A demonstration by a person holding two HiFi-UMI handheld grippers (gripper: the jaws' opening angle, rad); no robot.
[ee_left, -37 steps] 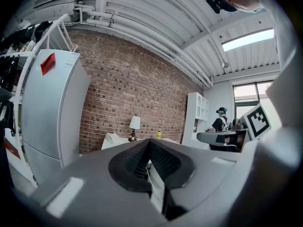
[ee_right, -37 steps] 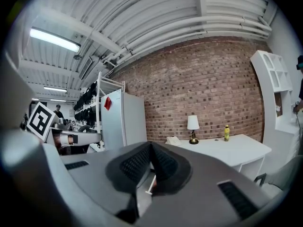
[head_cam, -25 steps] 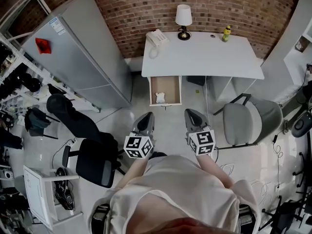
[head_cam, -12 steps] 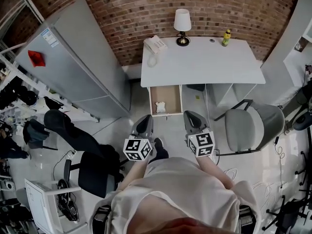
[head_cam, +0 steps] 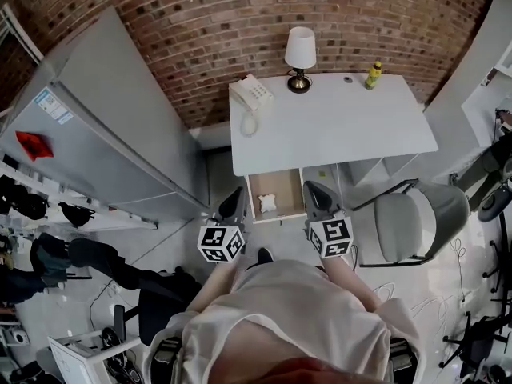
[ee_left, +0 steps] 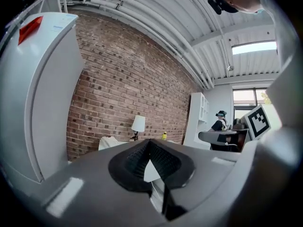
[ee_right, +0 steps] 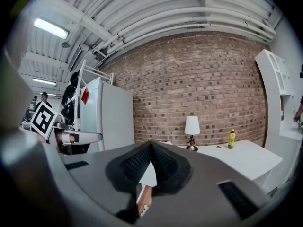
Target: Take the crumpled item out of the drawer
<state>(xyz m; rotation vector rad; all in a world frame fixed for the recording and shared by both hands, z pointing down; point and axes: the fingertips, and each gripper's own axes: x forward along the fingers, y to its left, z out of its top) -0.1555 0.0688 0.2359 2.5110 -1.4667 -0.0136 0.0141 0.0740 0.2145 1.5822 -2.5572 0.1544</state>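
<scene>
The open wooden drawer (head_cam: 282, 189) juts from the front of the white desk (head_cam: 344, 122). A crumpled white item (head_cam: 268, 203) lies inside it, near its front. My left gripper (head_cam: 234, 201) is shut and empty, just left of the drawer's front corner. My right gripper (head_cam: 313, 191), just right of the drawer, also has its jaws together with nothing in them. Both point roughly level toward the brick wall. In the left gripper view the left gripper (ee_left: 149, 144) hides the drawer. Below the right gripper (ee_right: 151, 146), a sliver of the drawer (ee_right: 145, 200) shows.
On the desk stand a lamp (head_cam: 301, 48), a white telephone (head_cam: 253, 94) and a yellow bottle (head_cam: 372, 53). A tall grey cabinet (head_cam: 104, 134) stands close on the left. A grey chair (head_cam: 416, 218) sits right of the drawer, dark office chairs at lower left.
The person has walked toward the desk. Desk and drawer have come nearer, and both grippers, earlier well short of the drawer, now flank its front. Jaws unchanged.
</scene>
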